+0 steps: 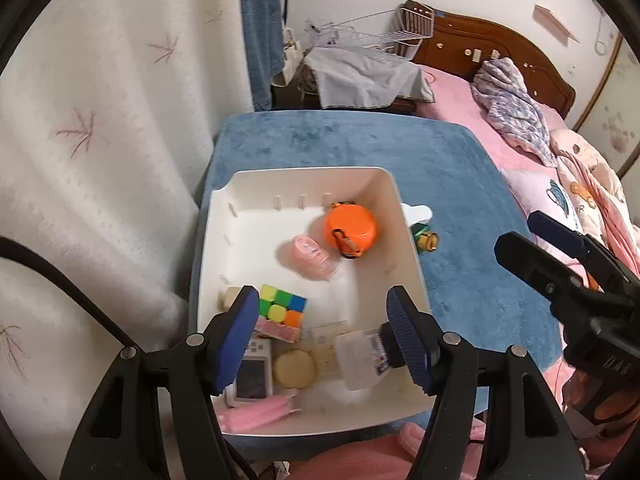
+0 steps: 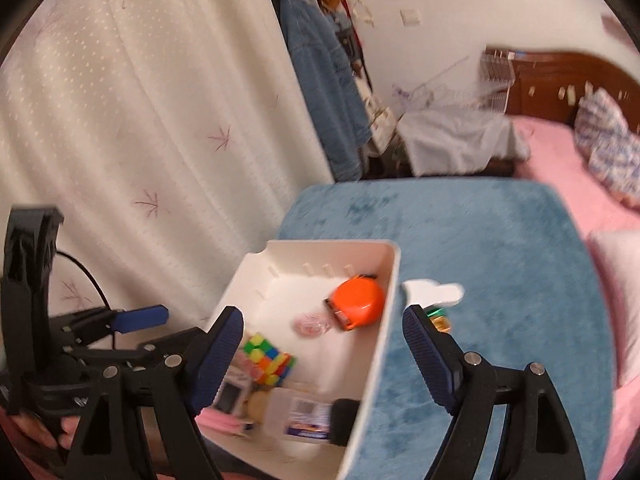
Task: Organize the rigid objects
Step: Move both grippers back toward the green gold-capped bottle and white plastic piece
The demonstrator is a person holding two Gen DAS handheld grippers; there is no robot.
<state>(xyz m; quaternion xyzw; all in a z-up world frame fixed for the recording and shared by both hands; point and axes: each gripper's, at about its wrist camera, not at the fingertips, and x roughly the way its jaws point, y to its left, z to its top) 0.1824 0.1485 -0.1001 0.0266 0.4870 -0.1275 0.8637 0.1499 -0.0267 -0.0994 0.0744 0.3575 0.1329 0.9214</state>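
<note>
- A white bin [image 1: 390,200] is sitting on a blue mat [image 1: 460,168] that is covering a small table, with a curtain [image 1: 100,120] hanging to the left and a pink bed [image 1: 452,96] lying to the far right.
- The left claw [image 1: 324,336] is hovering over the bin's near end with its jaws spread wide, gripping nothing.
- The right claw [image 2: 322,356] is hanging open too, its left finger over the bin and its right finger over the mat, so the bin's right wall is lying between them.
- An orange tape measure [image 1: 352,228] is lying in the bin's far right corner, with a pink round thing [image 1: 308,258] just beside it.
- A colour cube [image 1: 286,308] is resting in the near left part of the bin.
- A clear bottle [image 1: 360,356] with a black cap is lying on its side at the bin's near right.
- A round yellow piece [image 1: 295,368] and a small screen device [image 1: 252,376] are lying between the cube and the near wall.
- A small green and gold thing [image 1: 426,240] is sitting on the mat just outside the bin's right wall, beside a white flat shape [image 1: 418,213].
</note>
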